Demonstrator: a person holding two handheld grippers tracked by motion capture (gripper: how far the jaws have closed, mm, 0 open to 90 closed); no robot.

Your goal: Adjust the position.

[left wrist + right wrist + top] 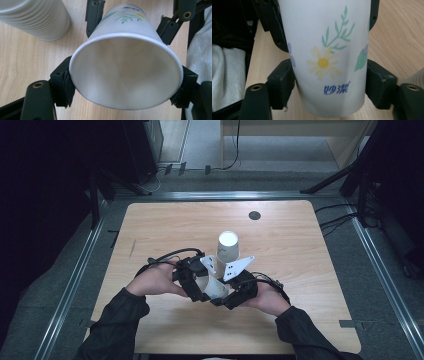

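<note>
A single white paper cup with a printed daisy lies on its side just above the wooden table, held from both ends. My left gripper is shut on its rim; in the left gripper view the cup's open mouth faces the camera between my left gripper's two pads. My right gripper is shut on the cup's lower body, and its view shows the flowered wall of the cup between my right gripper's jaws. A stack of nested paper cups stands upright just behind.
A small dark round mark sits near the table's far edge. Metal rails and dark floor surround the table. The person's sleeves come in from the bottom edge. A white cloth-like sleeve shows beside the jaws.
</note>
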